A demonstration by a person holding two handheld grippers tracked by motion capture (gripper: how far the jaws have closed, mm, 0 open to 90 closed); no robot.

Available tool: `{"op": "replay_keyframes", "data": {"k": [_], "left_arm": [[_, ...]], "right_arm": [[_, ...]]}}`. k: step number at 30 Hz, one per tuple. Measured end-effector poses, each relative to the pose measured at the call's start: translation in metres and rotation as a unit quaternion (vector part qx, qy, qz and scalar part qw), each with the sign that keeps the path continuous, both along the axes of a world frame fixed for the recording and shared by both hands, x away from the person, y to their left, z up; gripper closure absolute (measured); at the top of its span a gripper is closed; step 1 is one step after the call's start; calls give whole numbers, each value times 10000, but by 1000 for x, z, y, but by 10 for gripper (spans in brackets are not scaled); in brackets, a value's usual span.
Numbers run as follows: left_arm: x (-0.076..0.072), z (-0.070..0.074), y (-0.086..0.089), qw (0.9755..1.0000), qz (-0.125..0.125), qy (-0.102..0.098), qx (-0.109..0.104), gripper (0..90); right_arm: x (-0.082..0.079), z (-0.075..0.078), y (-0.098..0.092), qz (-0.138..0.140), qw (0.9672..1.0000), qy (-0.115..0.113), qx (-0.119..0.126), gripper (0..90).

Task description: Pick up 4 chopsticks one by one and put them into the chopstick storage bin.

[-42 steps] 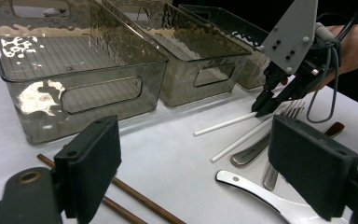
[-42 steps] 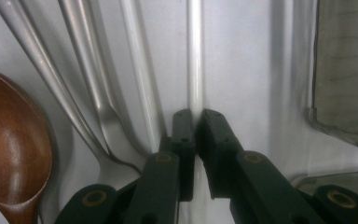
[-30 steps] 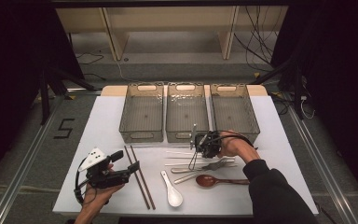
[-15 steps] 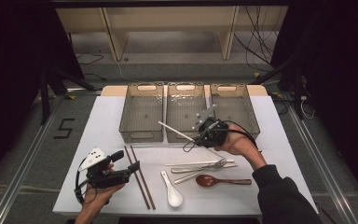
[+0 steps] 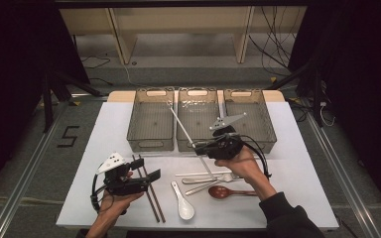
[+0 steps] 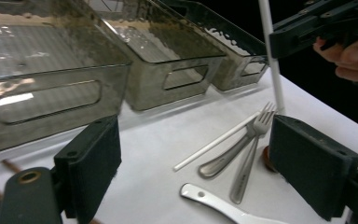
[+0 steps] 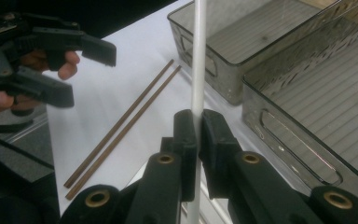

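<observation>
The right gripper [image 5: 197,146] has its jaws clenched on 1 white chopstick [image 5: 181,126], held aloft and slanting over the middle bin [image 5: 197,145]. Sorting is mid-carry; next it likely needs lowering into a bin, then release. The left gripper [image 5: 146,175] hovers with jaws released, grasping nothing.

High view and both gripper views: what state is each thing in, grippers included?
Right gripper: shut on white chopstick.
White chopstick: lifted, slanting over the trays.
Left gripper: open, holding nothing.
Three trays: upright; no cutlery seen inside.
Brown chopsticks: lying side by side on the table.
Second white chopstick: lying flat.
Forks: lying flat.
White spoon: lying flat.
Brown spoon: lying flat.
</observation>
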State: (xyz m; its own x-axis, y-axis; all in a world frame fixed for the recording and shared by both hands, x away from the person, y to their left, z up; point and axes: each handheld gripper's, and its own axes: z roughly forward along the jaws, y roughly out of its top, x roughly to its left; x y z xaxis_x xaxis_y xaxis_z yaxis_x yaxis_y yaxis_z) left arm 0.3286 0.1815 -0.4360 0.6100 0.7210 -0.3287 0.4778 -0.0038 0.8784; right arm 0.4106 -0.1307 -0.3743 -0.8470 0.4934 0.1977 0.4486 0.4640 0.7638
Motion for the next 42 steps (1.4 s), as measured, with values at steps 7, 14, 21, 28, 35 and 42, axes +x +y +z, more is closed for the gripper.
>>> {"op": "replay_keyframes", "data": {"k": [7, 14, 21, 28, 35, 42], "left_arm": [[9, 4, -26, 9993, -272, 165, 194, 167], [18, 7, -50, 9981, -514, 292, 181, 184], [27, 4, -65, 9961, -629, 606, -76, 283], [31, 3, -70, 9942, -750, 744, -199, 479], [35, 3, -72, 9923, -833, 872, -292, 652], [35, 2, -73, 9899, -880, 1027, -431, 815]], "right_arm": [[-4, -6, 8, -137, 9995, 123, 275, 855], [-10, -11, 19, -213, 9983, 209, 501, 855], [-14, -15, 26, -188, 9972, 272, 678, 855], [-17, -15, 30, -199, 9968, 238, 734, 855], [-18, -15, 31, -242, 9964, 177, 799, 854], [-20, -17, 30, -256, 9961, 117, 837, 853]]}}
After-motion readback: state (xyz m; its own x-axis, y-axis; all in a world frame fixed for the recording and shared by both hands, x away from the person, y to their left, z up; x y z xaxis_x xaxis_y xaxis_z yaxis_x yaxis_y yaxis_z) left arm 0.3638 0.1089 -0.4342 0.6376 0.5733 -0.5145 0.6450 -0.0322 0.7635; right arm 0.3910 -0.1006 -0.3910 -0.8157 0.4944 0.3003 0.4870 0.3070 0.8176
